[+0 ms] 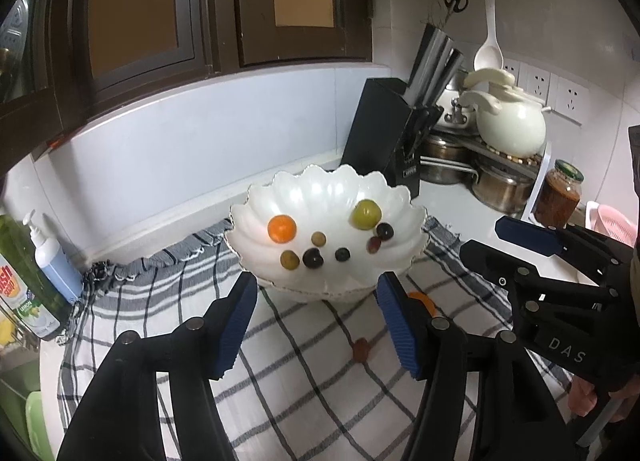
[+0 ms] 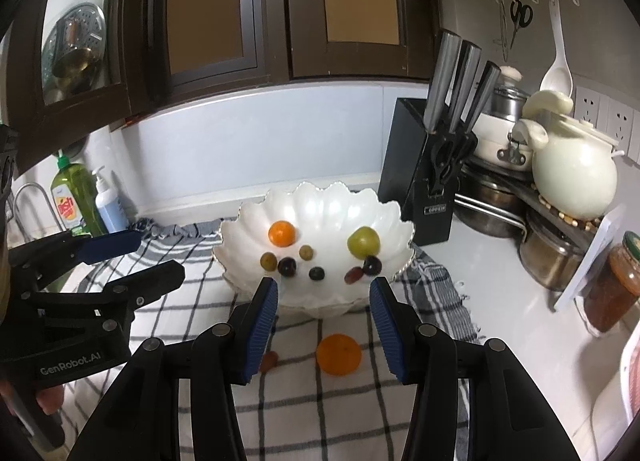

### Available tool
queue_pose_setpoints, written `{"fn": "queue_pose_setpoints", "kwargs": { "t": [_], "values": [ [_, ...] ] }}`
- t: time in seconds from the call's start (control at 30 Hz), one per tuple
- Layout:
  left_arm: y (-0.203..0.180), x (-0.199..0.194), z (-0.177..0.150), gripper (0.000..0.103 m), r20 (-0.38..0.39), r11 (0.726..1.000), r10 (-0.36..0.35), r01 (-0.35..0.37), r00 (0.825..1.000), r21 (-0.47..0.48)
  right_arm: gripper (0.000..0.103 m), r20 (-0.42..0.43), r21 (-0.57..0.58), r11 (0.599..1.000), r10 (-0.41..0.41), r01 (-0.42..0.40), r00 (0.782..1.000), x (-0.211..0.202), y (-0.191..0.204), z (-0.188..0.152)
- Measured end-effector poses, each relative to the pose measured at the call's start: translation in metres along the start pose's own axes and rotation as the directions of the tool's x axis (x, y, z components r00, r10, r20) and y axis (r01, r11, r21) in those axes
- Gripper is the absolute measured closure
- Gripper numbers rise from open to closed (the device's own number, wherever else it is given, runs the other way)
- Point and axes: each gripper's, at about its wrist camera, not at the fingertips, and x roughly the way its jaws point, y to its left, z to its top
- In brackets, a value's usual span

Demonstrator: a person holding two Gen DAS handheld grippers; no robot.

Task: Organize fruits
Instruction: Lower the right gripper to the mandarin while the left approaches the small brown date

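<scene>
A white scalloped bowl point(image 1: 320, 193) point(image 2: 324, 203) stands on a checked cloth point(image 1: 304, 381). It holds a small orange point(image 1: 282, 228) point(image 2: 282, 233), a green fruit point(image 1: 365, 214) point(image 2: 363, 241) and several dark and green grapes. On the cloth in front of it lie a second orange point(image 2: 339, 353), half hidden by a finger in the left wrist view, and a reddish grape point(image 1: 361, 349) point(image 2: 269, 360). My left gripper point(image 1: 316, 289) point(image 2: 160, 255) is open and empty before the bowl. To its right my right gripper point(image 2: 324, 289) point(image 1: 480, 239) is also open and empty, above the loose orange.
A black knife block point(image 2: 424, 165) stands right behind the bowl. Steel pots, a white ceramic pot point(image 2: 572, 177) and a jar point(image 2: 612, 289) crowd the right corner. Dish soap point(image 2: 74, 201) and a pump bottle point(image 1: 52, 257) stand at the left by the wall.
</scene>
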Motion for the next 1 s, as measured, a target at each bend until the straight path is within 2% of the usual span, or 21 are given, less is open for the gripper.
{"fn": "queue_pose_setpoints", "kwargs": {
  "t": [0.4, 0.77, 1.0],
  "values": [
    [-0.012, 0.011, -0.025, 0.041, -0.023, 0.998, -0.026, 0.027, 0.999, 0.057, 0.054, -0.072, 0.012, 1.0, 0.003, -0.003, 0.997, 0.011, -0.003, -0.029],
    [-0.015, 0.034, -0.047, 0.042, -0.075, 0.998, -0.06, 0.062, 0.995, 0.029, 0.054, -0.146, 0.028, 0.999, 0.019, -0.015, 0.989, 0.036, -0.008, -0.048],
    [-0.019, 0.045, -0.058, 0.043, -0.075, 0.997, -0.059, 0.062, 0.995, 0.044, 0.054, -0.183, 0.031, 0.999, 0.033, -0.028, 0.983, 0.053, -0.01, -0.054]
  ]
}}
